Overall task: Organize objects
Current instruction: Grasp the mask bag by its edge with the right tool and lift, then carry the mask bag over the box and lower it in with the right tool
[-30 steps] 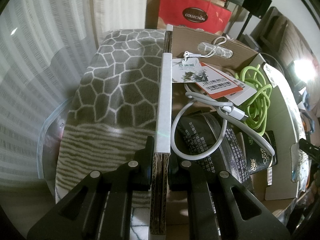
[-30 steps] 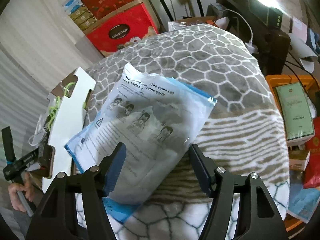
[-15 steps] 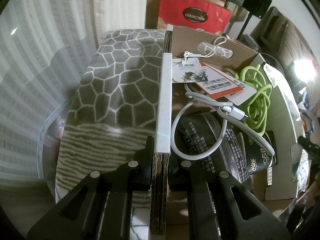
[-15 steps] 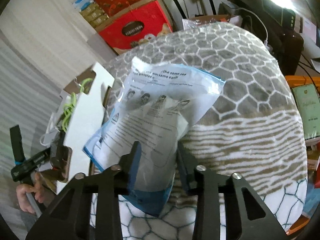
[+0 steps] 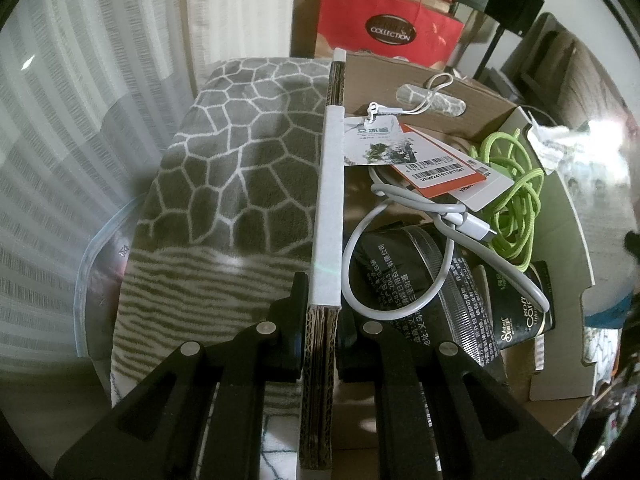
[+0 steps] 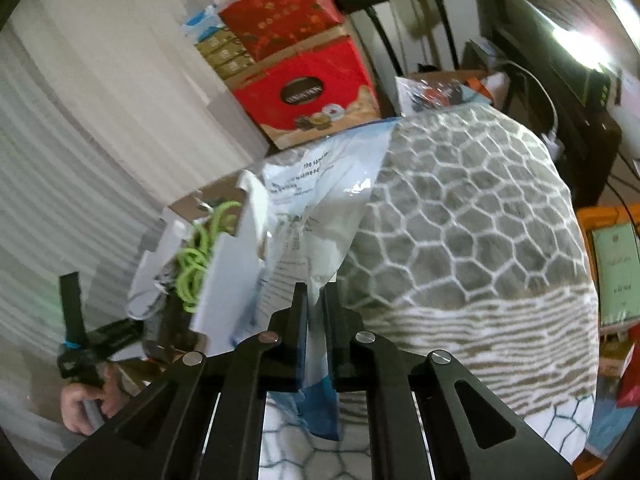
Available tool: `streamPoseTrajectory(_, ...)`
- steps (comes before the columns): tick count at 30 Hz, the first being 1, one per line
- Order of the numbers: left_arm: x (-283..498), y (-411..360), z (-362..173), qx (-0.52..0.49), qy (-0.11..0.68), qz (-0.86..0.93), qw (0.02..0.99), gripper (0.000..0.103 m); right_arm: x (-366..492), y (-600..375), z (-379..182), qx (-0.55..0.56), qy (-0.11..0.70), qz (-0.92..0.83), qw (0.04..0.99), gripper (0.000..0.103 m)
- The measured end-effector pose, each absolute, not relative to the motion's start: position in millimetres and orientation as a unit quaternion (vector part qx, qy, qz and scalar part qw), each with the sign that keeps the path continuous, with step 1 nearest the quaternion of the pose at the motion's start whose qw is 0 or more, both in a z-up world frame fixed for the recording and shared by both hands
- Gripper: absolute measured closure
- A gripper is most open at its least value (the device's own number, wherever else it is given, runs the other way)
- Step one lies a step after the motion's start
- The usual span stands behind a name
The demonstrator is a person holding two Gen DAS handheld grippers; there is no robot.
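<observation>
The right gripper (image 6: 316,312) pinched the limp, slippery plastic bag (image 6: 320,216) by its lower edge, while the left gripper (image 5: 320,312) clamped the stiff wall of the cardboard box (image 5: 330,184).

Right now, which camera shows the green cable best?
Left wrist: the green cable lies coiled in full view inside the box, looking down from above. Right wrist catches only a blurred loop over the box's edge.
</observation>
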State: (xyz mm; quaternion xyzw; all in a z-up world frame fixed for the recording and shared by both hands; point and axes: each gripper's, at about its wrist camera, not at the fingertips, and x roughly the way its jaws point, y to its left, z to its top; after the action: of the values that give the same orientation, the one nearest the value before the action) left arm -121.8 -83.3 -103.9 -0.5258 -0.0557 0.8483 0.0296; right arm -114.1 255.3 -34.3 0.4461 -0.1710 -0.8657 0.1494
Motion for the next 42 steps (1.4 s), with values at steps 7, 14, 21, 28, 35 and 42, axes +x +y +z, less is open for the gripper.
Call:
streamPoseTrajectory(7,-122,-83,-104,-0.526,-0.057,0.848,0.03,0.092,-122,214,-2,0.438,-0.139,-0.868,0.19,0.097)
streamPoseTrajectory(14,-122,-83,-104,-0.526,-0.056,0.848,0.03,0.092,-129,160,11,0.441,-0.095,-0.864,0.224,0.097)
streamPoseTrajectory(21,-121,-83,-104,-0.525,-0.056,0.849,0.029,0.093,-139,120,9,0.452,-0.073,-0.856,0.239,0.097)
streamPoseTrajectory(28,-121,-84,-104,-0.525,-0.058,0.848,0.03,0.093,-152,73,5,0.474,-0.033,-0.846,0.242,0.097)
streamPoseTrajectory(35,-122,-83,-102,-0.525,-0.059,0.848,0.031,0.093,-166,41,-13,0.504,-0.041,-0.822,0.262,0.089)
streamPoseTrajectory(42,-123,-83,-102,-0.525,-0.058,0.849,0.031,0.093,-168,48,-16,0.506,-0.078,-0.809,0.289,0.062)
